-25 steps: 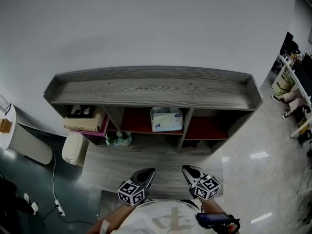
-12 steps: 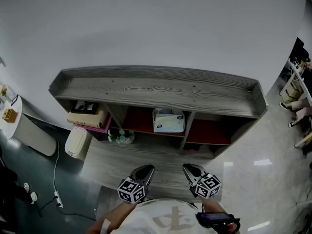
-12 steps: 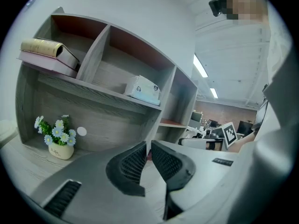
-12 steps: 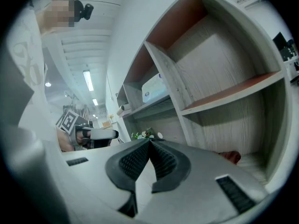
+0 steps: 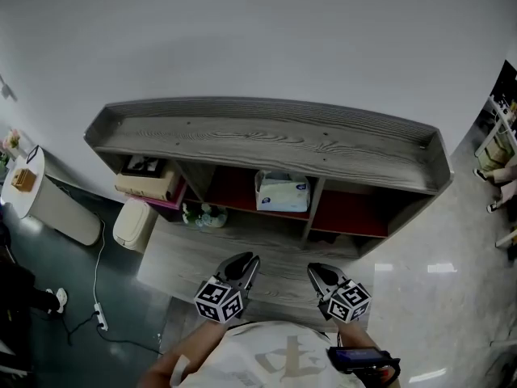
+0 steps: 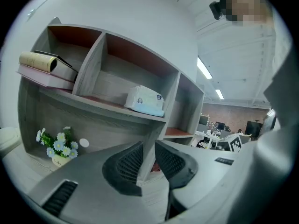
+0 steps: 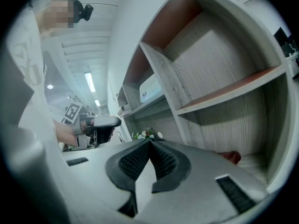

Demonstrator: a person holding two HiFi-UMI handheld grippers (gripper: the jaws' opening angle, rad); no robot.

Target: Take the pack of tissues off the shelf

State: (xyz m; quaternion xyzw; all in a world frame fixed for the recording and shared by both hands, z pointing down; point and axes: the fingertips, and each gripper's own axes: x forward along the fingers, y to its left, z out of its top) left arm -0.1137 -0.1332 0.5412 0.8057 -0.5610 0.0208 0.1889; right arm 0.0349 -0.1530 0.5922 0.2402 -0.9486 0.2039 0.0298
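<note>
My left gripper [image 6: 148, 146] is opening, gap narrow, nothing btwn the jaws. Right gripper [image 7: 150, 142] has its jaws together, empty. Both are held close to my body, facing the shelf [image 5: 266, 140], not touching it. Tissues [image 5: 283, 192] sit in the middle compartment on the red board, w/ books [image 5: 147, 186] in the left one and flowers [image 5: 202, 214] lower down.

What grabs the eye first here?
The long grey shelf against the white wall, with the tissues alone in its middle compartment. Low in the head view, the left gripper and right gripper hang short of the shelf. The left's jaws are opening with nothing between them, and the right's are together.
</note>
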